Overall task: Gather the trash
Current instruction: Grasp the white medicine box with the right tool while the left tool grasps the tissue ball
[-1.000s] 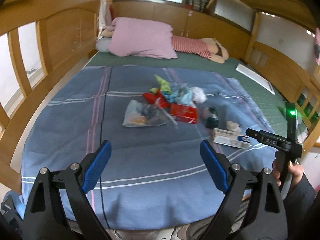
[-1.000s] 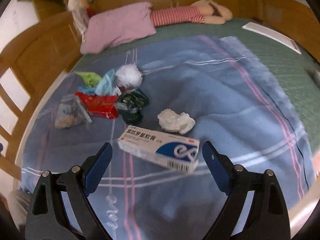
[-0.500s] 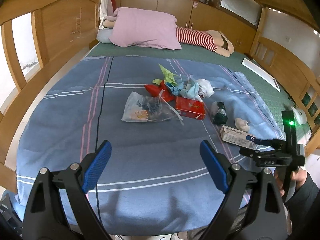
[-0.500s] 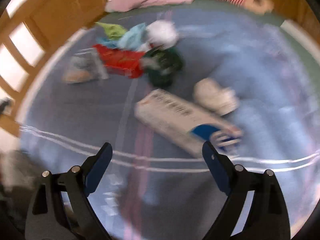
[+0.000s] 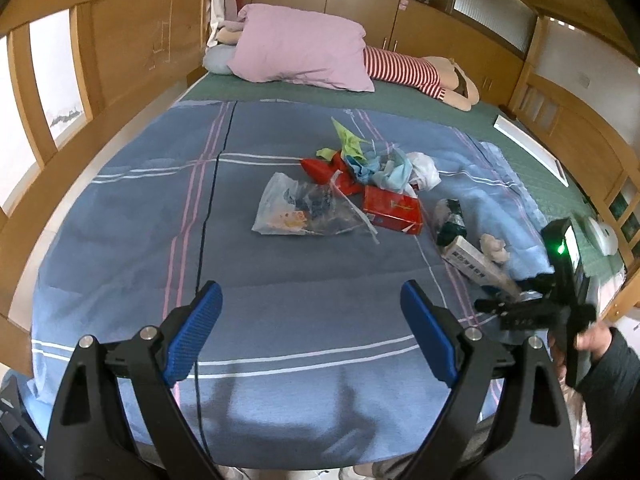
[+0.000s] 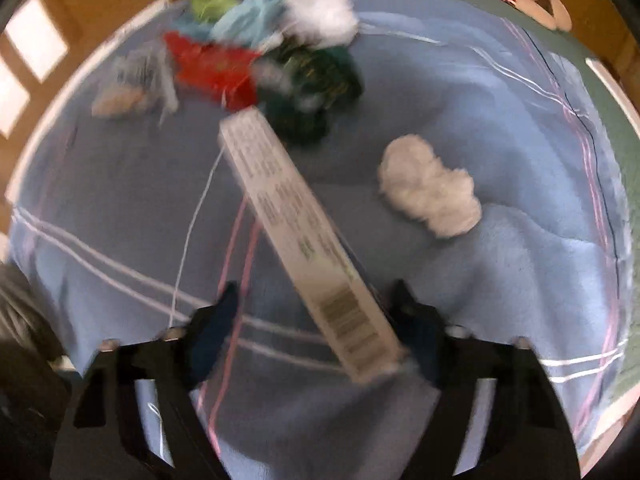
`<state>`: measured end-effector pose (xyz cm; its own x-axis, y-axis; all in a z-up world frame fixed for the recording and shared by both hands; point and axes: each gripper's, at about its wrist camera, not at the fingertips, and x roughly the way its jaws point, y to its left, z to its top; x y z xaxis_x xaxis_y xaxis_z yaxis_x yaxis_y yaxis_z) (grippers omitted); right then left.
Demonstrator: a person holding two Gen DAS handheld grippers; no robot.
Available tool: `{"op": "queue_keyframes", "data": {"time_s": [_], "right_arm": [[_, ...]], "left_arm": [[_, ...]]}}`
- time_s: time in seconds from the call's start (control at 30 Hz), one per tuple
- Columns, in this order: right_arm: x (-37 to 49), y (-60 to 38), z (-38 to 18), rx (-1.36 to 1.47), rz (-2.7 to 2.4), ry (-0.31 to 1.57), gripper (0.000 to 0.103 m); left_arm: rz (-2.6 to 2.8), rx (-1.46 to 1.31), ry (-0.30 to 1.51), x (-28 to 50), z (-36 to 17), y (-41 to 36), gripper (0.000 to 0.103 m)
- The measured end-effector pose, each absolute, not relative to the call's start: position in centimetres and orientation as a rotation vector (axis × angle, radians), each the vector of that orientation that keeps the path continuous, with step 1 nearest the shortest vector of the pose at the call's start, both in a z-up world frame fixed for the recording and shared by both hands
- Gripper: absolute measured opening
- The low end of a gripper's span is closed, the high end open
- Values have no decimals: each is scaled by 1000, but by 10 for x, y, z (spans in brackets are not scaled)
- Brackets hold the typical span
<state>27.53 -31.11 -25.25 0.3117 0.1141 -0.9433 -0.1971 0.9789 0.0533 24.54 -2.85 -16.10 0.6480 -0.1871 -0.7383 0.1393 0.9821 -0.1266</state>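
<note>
The right tool (image 6: 316,320) is seen closing around one end of the carton (image 6: 296,236) lying on the bed (image 6: 520,280); gripped so far off-centre, it could swing or slip. The left tool (image 5: 316,336) is held open, empty.

Left wrist view far back over the bed (image 5: 120,264); right wrist view close, steeply downward, same trash pile (image 6: 248,40).

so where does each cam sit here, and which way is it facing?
Left wrist: on the left gripper, jaws wide and empty, facing up the bed at the trash pile; the right gripper and a hand show at right.
Right wrist: on the right gripper, pointing steeply down at the white carton between its closing jaws.
Shared: carton, tissue wad, pile, blue blanket.
</note>
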Motion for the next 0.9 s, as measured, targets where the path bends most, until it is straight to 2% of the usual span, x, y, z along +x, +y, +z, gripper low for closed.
{"op": "queue_keyframes", "data": {"time_s": [0.13,0.33,0.4,0.57,0.73,0.9], "right_arm": [[282,-318,-246,24,210,1204,64],[306,-301,-256,-67,198,1226,63],[309,-299,-257,-55,190,1231,39],[305,-309,-251,15,122,1244,28],[267,-335,-215,201,130,1146,27],[215,-363,-183,308,72,1058,27]], "left_arm": [[-204,-48,846,243,-161,-36,90],[-200,-40,841,241,-161,-34,91],[-192,-47,848,242,-162,-31,91],[-203,-46,858,244,-165,-34,91],[-265,-5,854,244,-166,-56,91],[-402,72,874,248,-179,-112,91]]}}
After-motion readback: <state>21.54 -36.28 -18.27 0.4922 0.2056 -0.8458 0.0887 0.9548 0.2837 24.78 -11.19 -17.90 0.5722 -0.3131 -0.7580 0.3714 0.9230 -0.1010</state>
